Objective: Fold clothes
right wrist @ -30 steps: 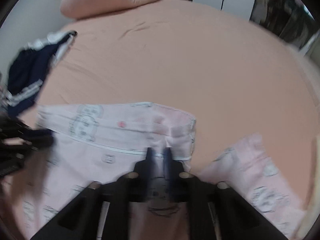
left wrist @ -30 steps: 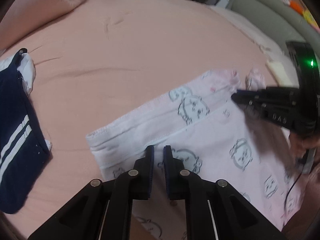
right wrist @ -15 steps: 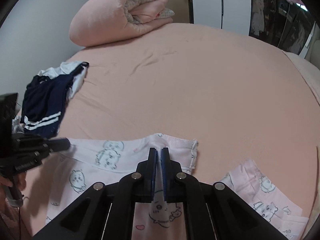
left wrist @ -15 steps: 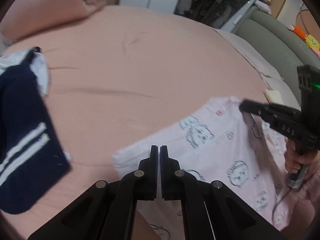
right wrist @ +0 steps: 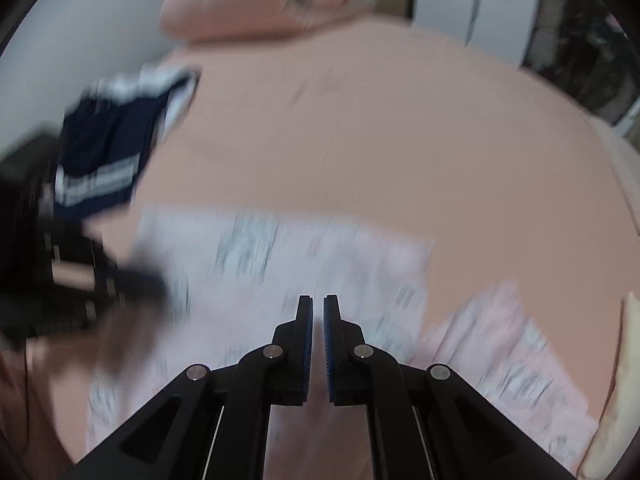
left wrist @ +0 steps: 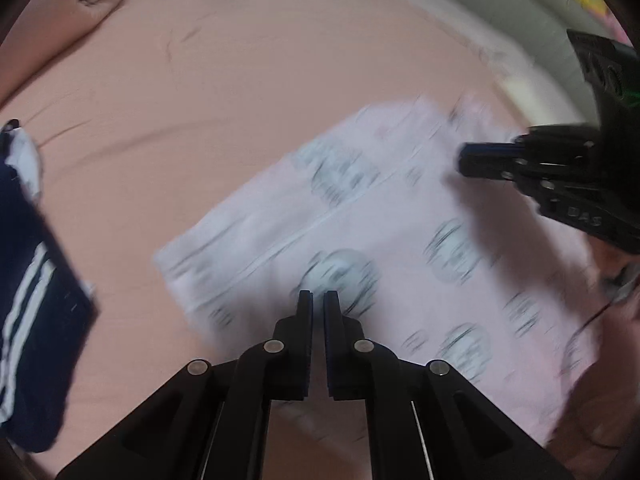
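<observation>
A pale pink garment [left wrist: 400,216] printed with grey cartoon faces lies flat on the pink bed, its top edge folded over as a band. My left gripper [left wrist: 318,296] hovers over its near left part, pointing steeply down, shut, with no cloth seen between the pads. The right gripper [left wrist: 464,158] reaches in from the right over the garment's far corner. In the right wrist view the right gripper [right wrist: 318,300] is shut above the same garment [right wrist: 280,256], and the left gripper [right wrist: 152,284] shows as a dark blur on the left. Both views are motion-blurred.
A navy garment with white stripes [left wrist: 28,280] lies at the left of the bed [left wrist: 248,80], also visible as the navy garment [right wrist: 104,148]. A second pink printed piece [right wrist: 500,344] lies to the right. A rolled pink duvet [right wrist: 260,4] sits at the far end.
The left jaws have shut from a small gap. Both grippers pulled back from the garment half a second ago and have come in close over it again; the garment lies as before.
</observation>
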Demonstrator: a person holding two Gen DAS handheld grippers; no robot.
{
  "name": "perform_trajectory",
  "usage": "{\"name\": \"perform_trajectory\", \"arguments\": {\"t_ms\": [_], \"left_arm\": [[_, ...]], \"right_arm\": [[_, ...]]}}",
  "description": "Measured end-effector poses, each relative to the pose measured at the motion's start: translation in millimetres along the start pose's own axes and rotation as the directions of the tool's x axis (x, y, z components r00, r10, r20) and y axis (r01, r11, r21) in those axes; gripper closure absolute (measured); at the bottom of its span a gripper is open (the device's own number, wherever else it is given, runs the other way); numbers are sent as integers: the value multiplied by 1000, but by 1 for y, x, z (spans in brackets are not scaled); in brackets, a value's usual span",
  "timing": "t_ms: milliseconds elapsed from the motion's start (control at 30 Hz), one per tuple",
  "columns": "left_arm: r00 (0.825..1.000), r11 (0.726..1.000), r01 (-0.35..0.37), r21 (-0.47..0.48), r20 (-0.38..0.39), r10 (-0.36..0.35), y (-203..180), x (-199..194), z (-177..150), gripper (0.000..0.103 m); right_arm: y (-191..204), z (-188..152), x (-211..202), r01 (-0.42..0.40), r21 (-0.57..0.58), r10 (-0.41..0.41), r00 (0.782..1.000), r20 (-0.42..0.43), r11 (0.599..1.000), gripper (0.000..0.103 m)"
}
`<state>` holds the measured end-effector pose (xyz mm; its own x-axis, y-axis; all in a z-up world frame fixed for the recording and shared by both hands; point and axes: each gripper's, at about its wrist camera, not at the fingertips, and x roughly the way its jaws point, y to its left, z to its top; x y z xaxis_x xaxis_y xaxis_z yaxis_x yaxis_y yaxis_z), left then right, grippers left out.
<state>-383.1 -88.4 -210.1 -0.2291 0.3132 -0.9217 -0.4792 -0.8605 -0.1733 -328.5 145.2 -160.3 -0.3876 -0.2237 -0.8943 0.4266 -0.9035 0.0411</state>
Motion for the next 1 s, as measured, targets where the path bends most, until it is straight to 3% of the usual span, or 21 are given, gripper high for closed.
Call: {"name": "perform_trajectory", "arguments": {"t_ms": [67, 133, 267, 367, 533, 633, 667, 733, 800, 867, 967, 1000], "left_arm": [[1000, 999, 8, -44, 13, -8, 8, 5, 0, 99], [999, 996, 4, -89, 51, 1, 14, 7, 4, 99], [991, 991, -50, -127, 114, 65, 17, 13, 13, 99], [982, 985, -80, -154, 159, 104, 15, 17, 19, 99], [953, 970, -122, -212, 246, 174, 8, 8, 30, 99], [967, 973, 10, -232, 251, 50, 14, 0, 29, 98], [976, 973, 82, -214, 215, -34, 12, 5, 29, 97], [985, 987, 93, -133, 154, -72, -8, 13, 27, 97], [997, 999, 41, -18, 72, -40, -34, 29, 25, 97], [998, 999, -6, 32, 57, 4, -54, 32, 13, 96], [999, 999, -42, -20, 2, 42, -63, 28, 1, 95], [998, 997, -62, -50, -21, 61, -66, 24, -3, 95]], "right_arm": [[-1, -5, 20, 17, -15, -18, 997, -74, 1000, 99], [-13, 1, 38, 56, 25, -53, 995, -84, 998, 100], [-29, 24, 51, 91, 113, -88, 996, -32, 989, 103], [-25, 34, 54, 126, 90, -129, 991, 35, 988, 103], [-26, 39, 8, 100, 159, -129, 974, 186, 982, 100], [-29, 23, -12, 47, 204, -73, 990, 122, 978, 100], [-32, 13, -18, 33, 231, -57, 994, 96, 972, 100], [-31, -16, -26, 6, 272, -10, 1000, 16, 962, 99], [-21, -49, -35, 8, 280, 7, 999, -54, 960, 99], [-15, -77, -46, 62, 254, -43, 996, -79, 965, 99], [-8, -126, -59, 141, 232, -106, 982, -156, 962, 99], [-10, -141, -63, 139, 272, -95, 981, -170, 952, 99]]}}
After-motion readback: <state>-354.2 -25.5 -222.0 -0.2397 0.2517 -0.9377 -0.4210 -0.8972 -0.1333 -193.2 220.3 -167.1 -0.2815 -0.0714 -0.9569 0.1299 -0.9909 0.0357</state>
